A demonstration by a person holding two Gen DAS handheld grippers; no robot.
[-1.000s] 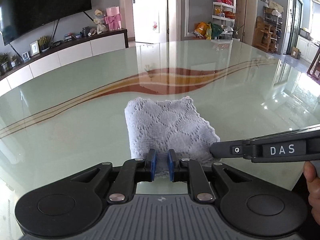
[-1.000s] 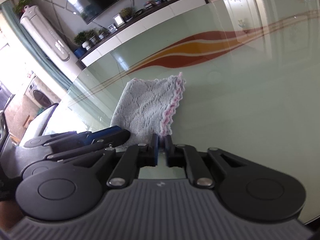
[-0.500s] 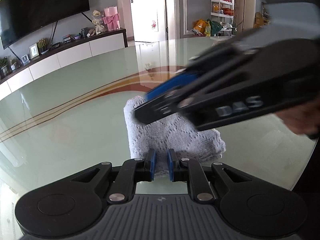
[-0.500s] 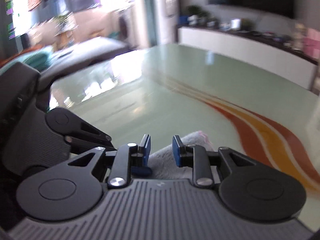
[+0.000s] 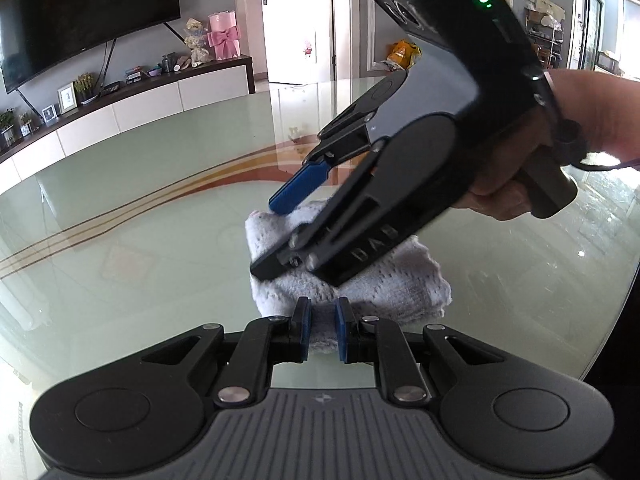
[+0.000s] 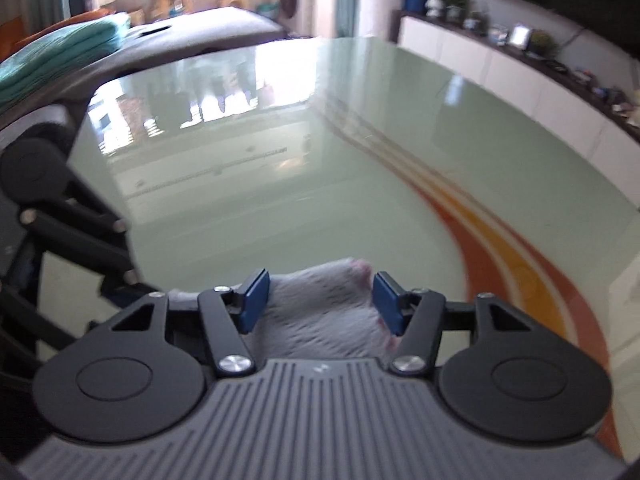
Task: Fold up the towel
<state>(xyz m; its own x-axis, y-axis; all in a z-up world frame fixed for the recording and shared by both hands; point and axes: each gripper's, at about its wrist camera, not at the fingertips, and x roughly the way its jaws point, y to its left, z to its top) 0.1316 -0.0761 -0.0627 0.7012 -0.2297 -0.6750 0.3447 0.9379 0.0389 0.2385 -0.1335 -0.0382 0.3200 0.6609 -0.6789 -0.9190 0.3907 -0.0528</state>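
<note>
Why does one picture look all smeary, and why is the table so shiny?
Right wrist view: the towel and the room behind look streaky, so that camera was probably moving. Left wrist view: sharp; the glass table mirrors the door and windows like a bright glare, and straight edges bend because of the fisheye lens.

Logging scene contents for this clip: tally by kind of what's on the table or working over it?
towel: 1
tool: 2, left tool and right tool
table: 1
Total: 4
</note>
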